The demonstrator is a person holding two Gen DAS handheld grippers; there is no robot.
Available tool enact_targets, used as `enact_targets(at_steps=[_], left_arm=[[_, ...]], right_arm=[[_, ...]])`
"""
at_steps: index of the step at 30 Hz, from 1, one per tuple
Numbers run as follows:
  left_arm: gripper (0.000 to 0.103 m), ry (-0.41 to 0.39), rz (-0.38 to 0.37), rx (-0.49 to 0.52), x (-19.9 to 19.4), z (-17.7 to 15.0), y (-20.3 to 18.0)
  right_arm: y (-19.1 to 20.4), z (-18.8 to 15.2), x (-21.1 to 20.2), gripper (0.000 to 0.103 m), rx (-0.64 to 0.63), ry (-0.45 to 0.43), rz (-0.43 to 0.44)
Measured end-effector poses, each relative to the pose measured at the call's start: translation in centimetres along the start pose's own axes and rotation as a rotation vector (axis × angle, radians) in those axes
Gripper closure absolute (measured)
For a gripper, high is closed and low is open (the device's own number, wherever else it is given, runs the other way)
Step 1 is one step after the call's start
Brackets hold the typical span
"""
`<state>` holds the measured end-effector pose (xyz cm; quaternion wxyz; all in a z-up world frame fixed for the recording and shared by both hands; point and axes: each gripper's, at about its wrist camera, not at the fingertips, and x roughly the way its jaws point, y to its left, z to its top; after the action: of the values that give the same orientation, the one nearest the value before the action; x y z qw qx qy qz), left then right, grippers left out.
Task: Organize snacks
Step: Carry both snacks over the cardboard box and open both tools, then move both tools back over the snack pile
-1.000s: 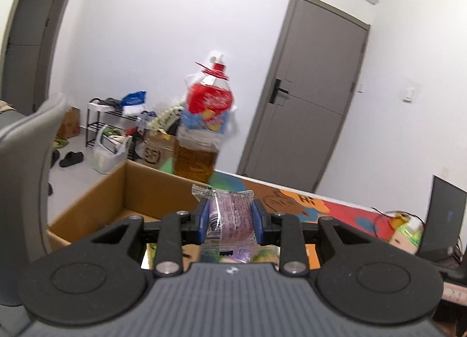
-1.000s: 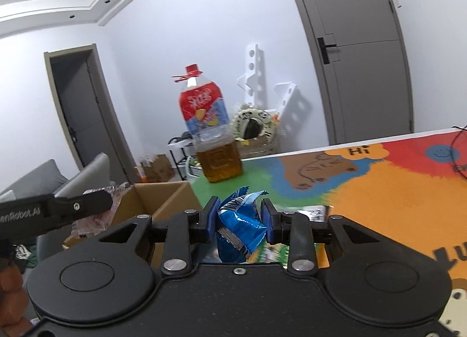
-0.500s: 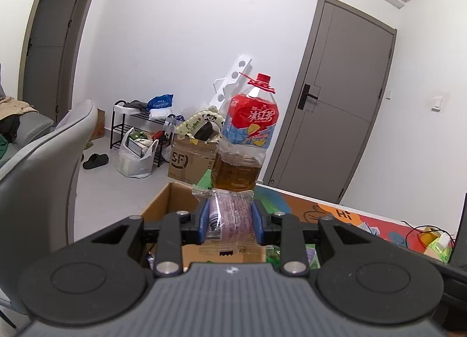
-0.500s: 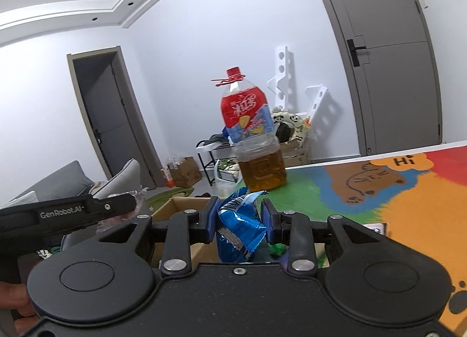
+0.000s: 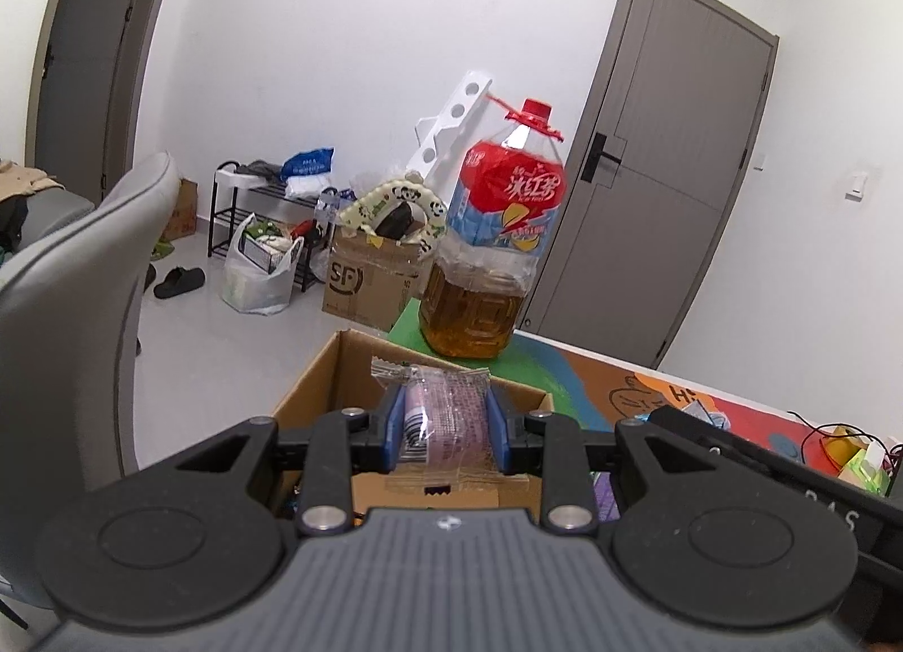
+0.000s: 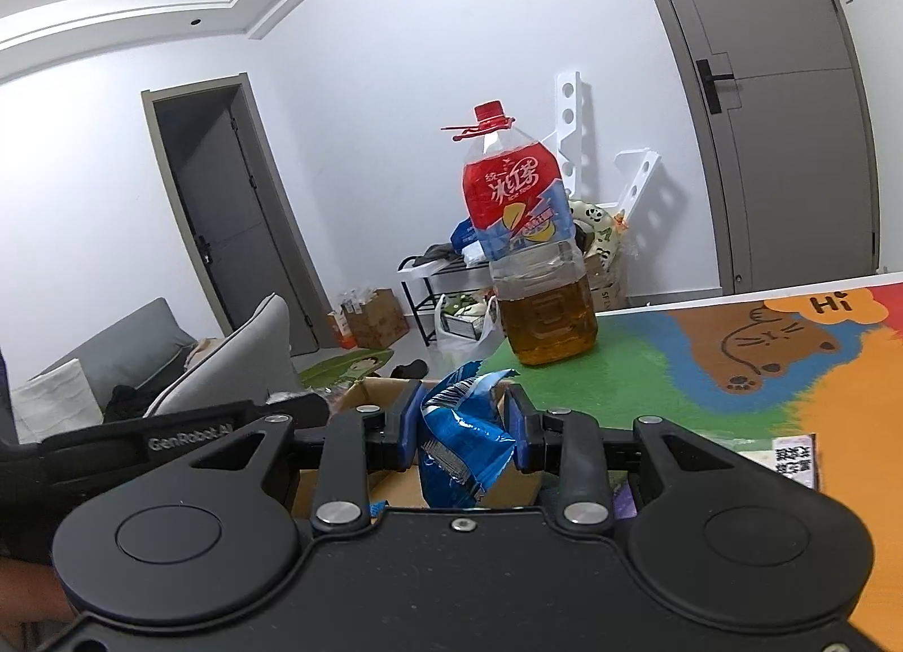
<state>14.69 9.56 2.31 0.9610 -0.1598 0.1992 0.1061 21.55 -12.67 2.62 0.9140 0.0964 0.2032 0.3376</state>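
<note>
My left gripper (image 5: 446, 420) is shut on a clear-wrapped pink snack pack (image 5: 443, 415), held over the open cardboard box (image 5: 316, 386) at the table's left end. My right gripper (image 6: 463, 429) is shut on a crumpled blue snack bag (image 6: 460, 443), hanging above the same cardboard box (image 6: 384, 389). The left gripper's black body (image 6: 186, 434) shows at the left of the right wrist view, and the right gripper's body (image 5: 762, 460) shows at the right of the left wrist view. The box's inside is mostly hidden by the grippers.
A large bottle of amber drink (image 5: 496, 257) with a red label stands on the green part of the colourful table mat (image 6: 705, 370) just beyond the box. A grey chair (image 5: 73, 313) is at the left. Boxes, bags and a rack crowd the floor behind.
Both grippers have swung left with their snacks; the box now lies straight ahead of each, and the bottle has shifted rightward in both views. Grips are unchanged.
</note>
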Motion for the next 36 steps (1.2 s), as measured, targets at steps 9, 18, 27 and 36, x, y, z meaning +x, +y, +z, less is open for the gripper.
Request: enact_targets(at_steps=[9,18,27,36], left_arm=[[0.073,0.002,-0.016,-0.013,0.6,1.5,0.9],[0.065,0.029,0.001,-0.014,2.2,2.1,2.0],[0.049,0.018,0.053,-0.073,0.6,1.6,3.5],[0.025,-0.019,0.063,-0.078,-2.2,0.8,3.2]], right_arm=[[0.2,0.6,0.7,0.071,0.010,-0.004,-0.001],[1.2,1.0,3.2,0.071,0.016,0.018,0.010],[2.9,0.7,5.6,0.068,-0.021,0.069,0.069],[1.1,0.2,2.5,0.045,0.006,0.044,0.033]])
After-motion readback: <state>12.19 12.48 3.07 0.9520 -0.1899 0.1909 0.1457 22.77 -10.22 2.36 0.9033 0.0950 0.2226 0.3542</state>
